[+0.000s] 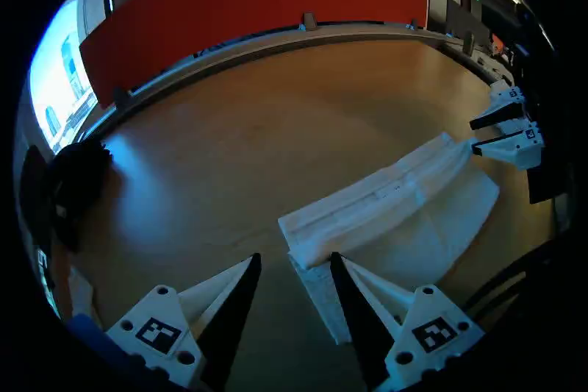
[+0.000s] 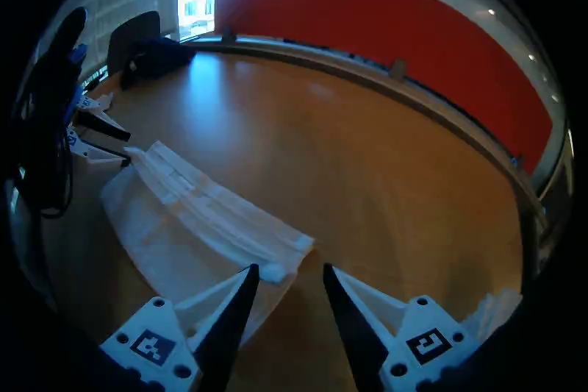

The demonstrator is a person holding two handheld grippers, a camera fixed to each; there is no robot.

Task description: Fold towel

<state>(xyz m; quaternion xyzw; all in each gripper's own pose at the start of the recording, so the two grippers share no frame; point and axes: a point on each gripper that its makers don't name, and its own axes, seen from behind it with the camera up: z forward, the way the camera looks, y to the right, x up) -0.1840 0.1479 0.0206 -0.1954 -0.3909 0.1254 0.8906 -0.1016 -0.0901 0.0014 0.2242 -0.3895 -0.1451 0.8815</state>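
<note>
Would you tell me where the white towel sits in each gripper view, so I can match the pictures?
Left gripper view: the white towel lies right of centre, from bottom middle to the right side.
Right gripper view: the white towel lies lower left, from the left side to bottom middle.
Shared landmark: the red partition beyond the table.

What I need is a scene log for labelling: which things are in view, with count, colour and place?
towel: one, white, partly folded, lying on the table between the two grippers
table: one, brown wood, bearing the towel
partition: one, red, along the table's far edge
chair: one, dark, at a far table corner
left gripper: one, white with black fingers, open at one towel end
right gripper: one, same colours, open at the other end
</note>
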